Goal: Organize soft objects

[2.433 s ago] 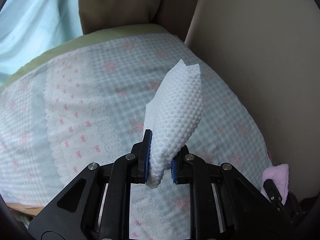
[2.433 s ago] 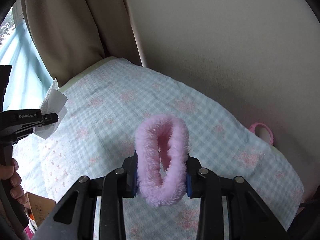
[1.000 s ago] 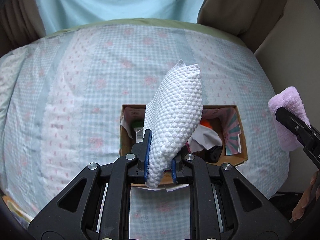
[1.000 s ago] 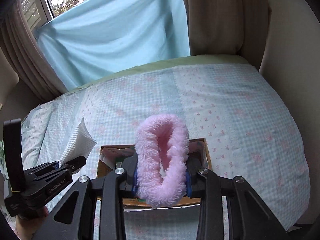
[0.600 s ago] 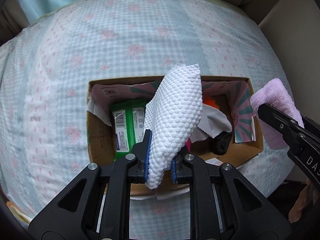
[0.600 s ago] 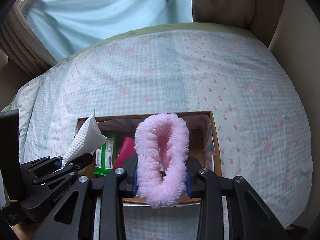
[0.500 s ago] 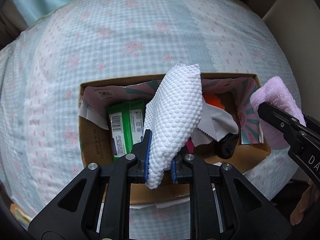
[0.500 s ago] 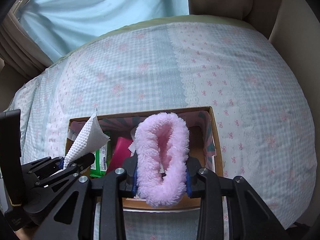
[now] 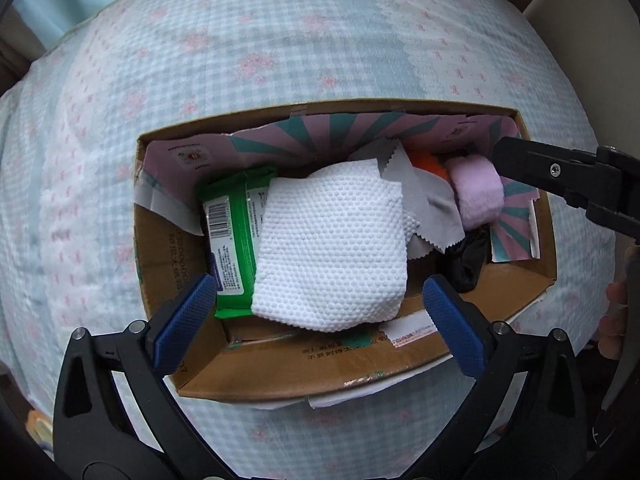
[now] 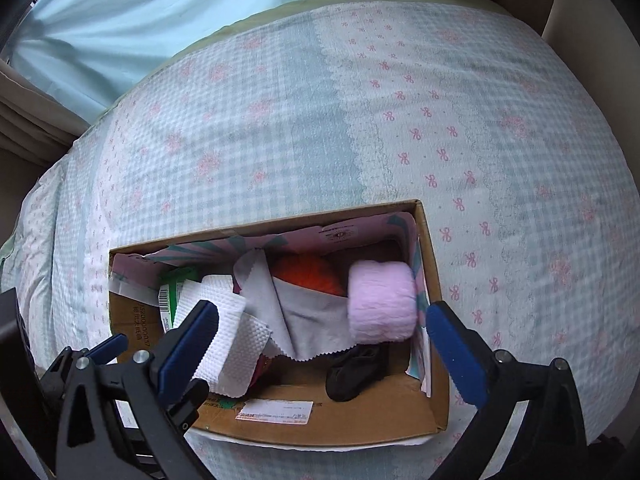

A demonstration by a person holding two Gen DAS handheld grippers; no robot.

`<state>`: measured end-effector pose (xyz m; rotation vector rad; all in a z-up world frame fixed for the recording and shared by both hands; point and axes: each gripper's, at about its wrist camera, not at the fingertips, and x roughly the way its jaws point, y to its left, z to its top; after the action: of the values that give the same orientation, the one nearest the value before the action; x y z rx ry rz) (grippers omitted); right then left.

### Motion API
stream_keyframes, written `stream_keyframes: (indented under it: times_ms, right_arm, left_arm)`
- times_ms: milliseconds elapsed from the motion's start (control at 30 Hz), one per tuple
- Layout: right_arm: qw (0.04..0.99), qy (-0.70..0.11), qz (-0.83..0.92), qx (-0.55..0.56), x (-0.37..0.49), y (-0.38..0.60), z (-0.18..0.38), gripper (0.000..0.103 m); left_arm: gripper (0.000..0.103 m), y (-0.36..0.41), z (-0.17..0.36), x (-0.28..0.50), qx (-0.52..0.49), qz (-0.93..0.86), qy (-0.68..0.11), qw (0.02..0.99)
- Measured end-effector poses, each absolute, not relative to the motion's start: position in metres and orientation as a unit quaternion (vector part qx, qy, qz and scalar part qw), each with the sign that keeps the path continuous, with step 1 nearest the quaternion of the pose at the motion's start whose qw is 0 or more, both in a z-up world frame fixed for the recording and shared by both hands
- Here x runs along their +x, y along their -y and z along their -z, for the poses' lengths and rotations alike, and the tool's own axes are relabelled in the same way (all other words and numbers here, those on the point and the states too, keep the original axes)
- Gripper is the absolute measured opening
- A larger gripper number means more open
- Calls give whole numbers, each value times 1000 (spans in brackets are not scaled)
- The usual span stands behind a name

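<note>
An open cardboard box [image 9: 304,376] [image 10: 344,416] sits on a checked bedspread. A white dimpled cloth [image 9: 332,248] [image 10: 236,344] lies in its middle, loose. A fluffy pink band [image 9: 478,194] [image 10: 380,300] lies at its right end, loose. My left gripper [image 9: 320,308] is open and empty above the box, over the white cloth. My right gripper [image 10: 320,340] is open and empty above the box; it also shows at the right edge of the left wrist view [image 9: 560,176].
The box also holds a green wipes pack [image 9: 232,240], a grey cloth [image 10: 304,316], an orange item [image 10: 308,272] and a black sock [image 10: 352,372]. The bedspread [image 10: 320,120] spreads around it. A pale blue curtain [image 10: 140,12] hangs behind; a wall stands at right.
Both grippers opened. The white cloth dropped from the left gripper into the box, and the pink band dropped from the right gripper into the box's right end. Both grippers moved closer to the box.
</note>
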<state>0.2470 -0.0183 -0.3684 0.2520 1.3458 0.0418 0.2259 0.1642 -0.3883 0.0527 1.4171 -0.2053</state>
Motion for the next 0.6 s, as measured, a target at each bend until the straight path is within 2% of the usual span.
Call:
stream_keyframes:
  times_ms: [300,600]
  right_arm:
    - [780,-615,-16,111,239,17,357,103]
    - [800,-594,-26,83,212,9,304,103]
  left_arm:
    - [103,-174,375,220,6,93,-647,757]
    - [103,-189,327,197,-16,102,-635,765]
